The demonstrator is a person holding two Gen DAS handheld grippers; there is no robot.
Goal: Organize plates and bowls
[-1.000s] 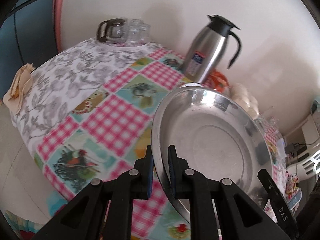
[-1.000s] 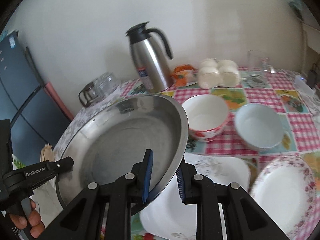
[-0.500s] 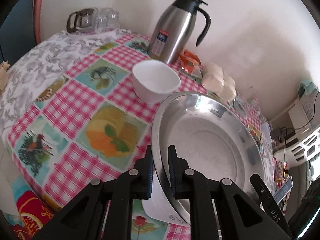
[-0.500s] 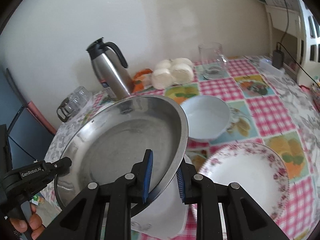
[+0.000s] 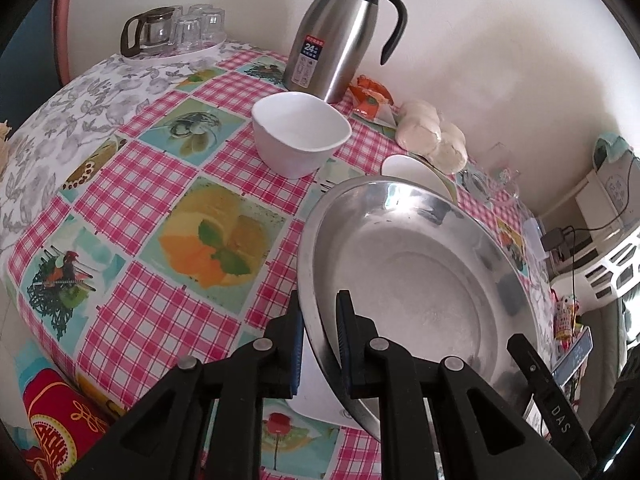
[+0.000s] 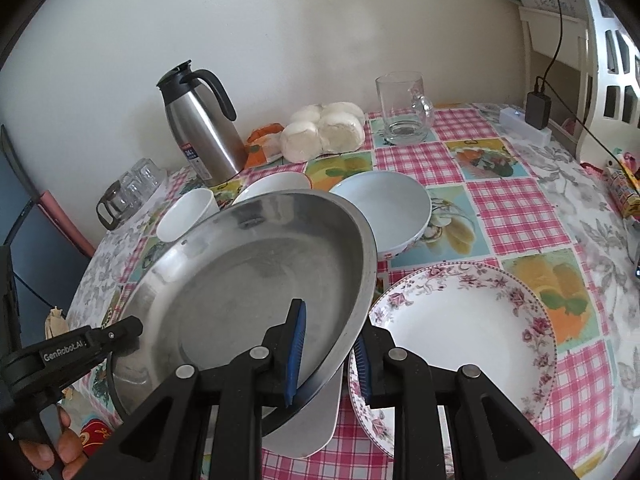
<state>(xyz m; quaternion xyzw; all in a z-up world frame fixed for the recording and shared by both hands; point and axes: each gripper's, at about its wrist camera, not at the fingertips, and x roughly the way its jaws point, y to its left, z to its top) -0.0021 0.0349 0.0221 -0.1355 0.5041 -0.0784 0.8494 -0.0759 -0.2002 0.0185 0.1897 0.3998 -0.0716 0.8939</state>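
Both grippers have carried the steel plate (image 5: 420, 292) across the table toward the other dishes, so the white square bowl (image 5: 300, 132) and the flowered plate (image 6: 464, 332) now show where a second ago only cloth and the flask were seen.

From the left wrist camera, the left gripper (image 5: 320, 344) is clenched on the near rim of the steel plate, one blue pad outside the rim and one inside. The plate is tilted and held above the checked tablecloth (image 5: 132, 200). Beyond it stands the white square bowl, and behind that the steel flask (image 5: 340, 32) by the wall. A tray of glasses (image 5: 176, 32) sits at the far left corner, and a bag of white buns (image 5: 432, 140) lies right of the flask. The tip of the other gripper shows at the plate's lower right.

From the right wrist camera, the right gripper (image 6: 328, 348) grips the plate's opposite rim, pads pressed on either side. Under the plate's near edge lies a white dish (image 6: 316, 424). The flowered plate rests just right of it, a pale bowl (image 6: 384, 204) beyond, and a glass mug (image 6: 404, 108) near the wall. A hand (image 6: 52, 452) holds the left gripper at lower left.
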